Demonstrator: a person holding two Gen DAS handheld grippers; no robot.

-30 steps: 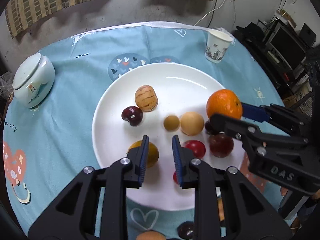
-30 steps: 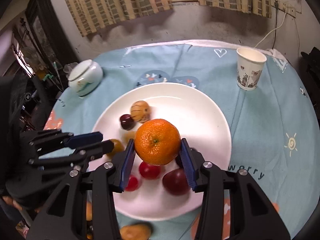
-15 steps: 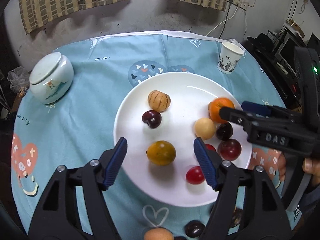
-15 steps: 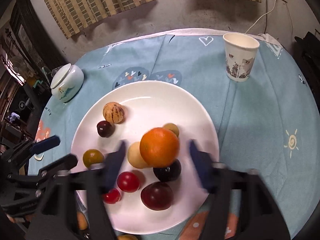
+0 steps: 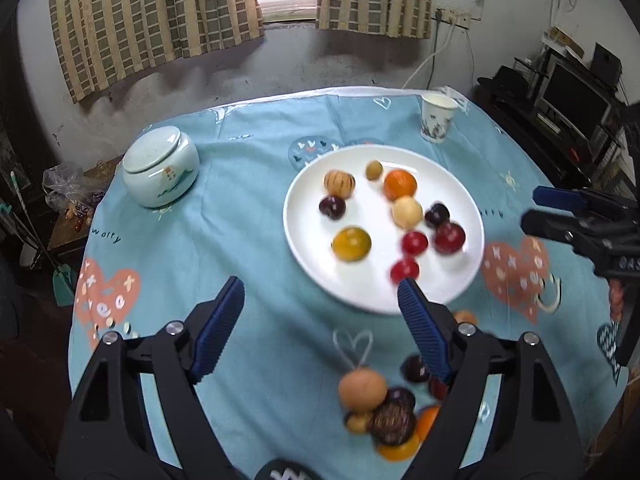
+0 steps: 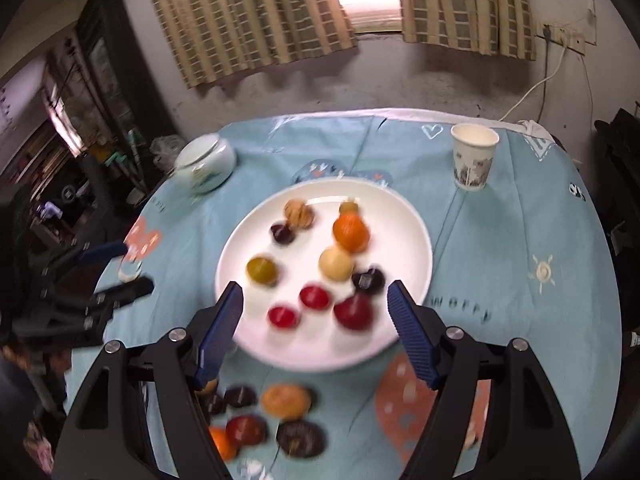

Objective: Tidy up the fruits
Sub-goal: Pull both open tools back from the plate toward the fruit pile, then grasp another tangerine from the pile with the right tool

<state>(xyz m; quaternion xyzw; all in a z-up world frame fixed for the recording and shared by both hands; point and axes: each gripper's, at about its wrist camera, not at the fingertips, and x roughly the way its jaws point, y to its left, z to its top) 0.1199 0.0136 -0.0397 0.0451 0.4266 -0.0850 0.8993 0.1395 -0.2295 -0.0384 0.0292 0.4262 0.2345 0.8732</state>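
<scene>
Our left hand-held gripper (image 5: 320,316) is spread and still widening, nothing between the ribbed blue pads (image 5: 218,328) — bare blue cloth (image 5: 240,240) under it. Our right hand-held gripper (image 6: 314,320) is spread too, pressing on nothing, hanging over the near rim of the plate (image 6: 416,248).

Fruit splits two ways: ten pieces on the glossy round white plate, including a smooth orange (image 6: 351,232), a striped tan one (image 5: 339,184), a yellow one (image 5: 351,243) and a dark red one (image 6: 354,311); the rest sits in a loose pile (image 5: 384,408) on the bench at its near edge.

Open room is mostly left of the plate, up to the lidded, glazed ceramic jar (image 5: 160,166). A paper cup (image 6: 473,158) stands upright near the far right edge, well apart from the plate. The right side of the cloth is free as well. Frames are motion-blurred.
</scene>
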